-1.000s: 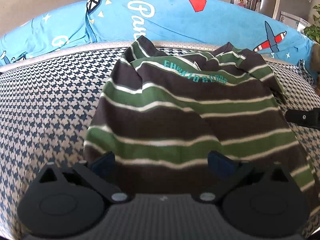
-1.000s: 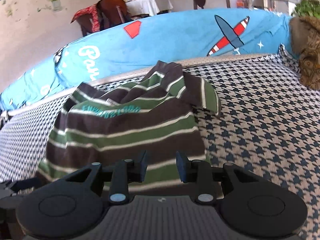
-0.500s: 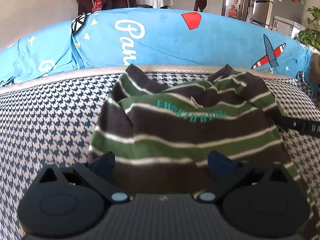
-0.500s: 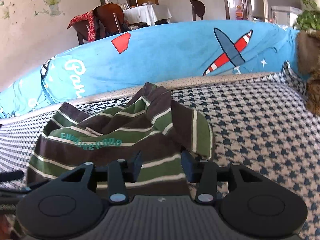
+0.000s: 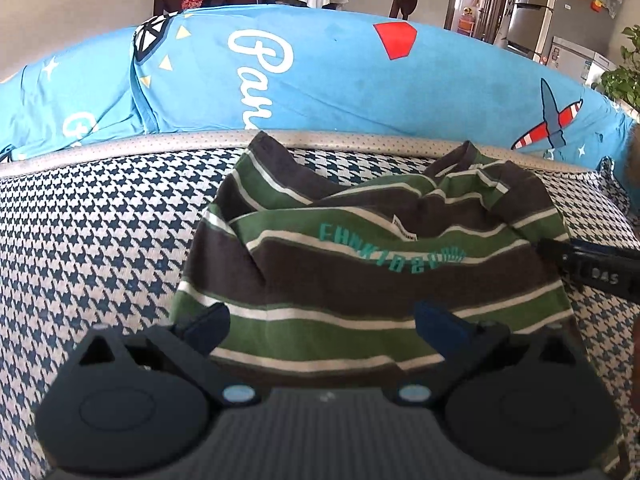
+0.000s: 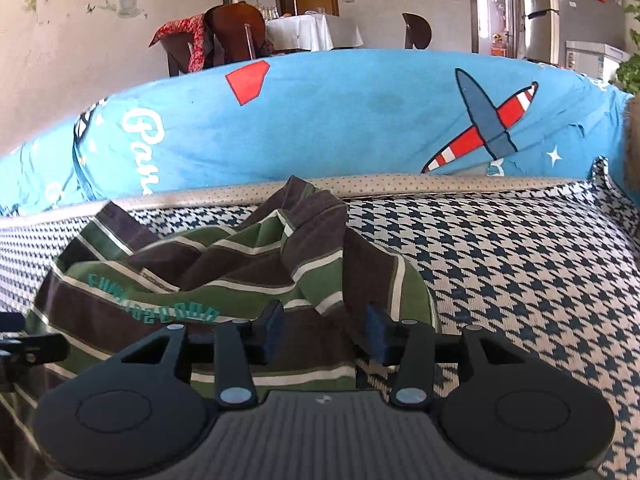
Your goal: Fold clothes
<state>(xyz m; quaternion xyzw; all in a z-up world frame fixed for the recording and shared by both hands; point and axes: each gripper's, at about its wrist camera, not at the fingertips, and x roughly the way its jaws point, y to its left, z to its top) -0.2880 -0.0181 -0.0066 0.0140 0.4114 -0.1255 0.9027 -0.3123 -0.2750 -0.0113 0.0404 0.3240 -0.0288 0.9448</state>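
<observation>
On the houndstooth-patterned sofa seat lies a partly folded striped shirt, brown and green with thin white lines. Its long axis runs side to side across the seat, the stripes following that line, and its collar end points away toward the back of the sofa, where a bright blue cover printed with white lettering and a red-and-white aeroplane drapes the backrest. Teal lettering crosses the chest, and the upper part is rumpled, with the sleeves bunched up near the collar. The left gripper hovers at the shirt's near hem with its fingers spread wide, one on each side of the cloth, pinching nothing. The right gripper sits at the shirt's right edge, fingers parted with a moderate gap over a fold of brown fabric, not closed on it. Beyond the sofa stand a dining table with a white cloth and dark wooden chairs.
</observation>
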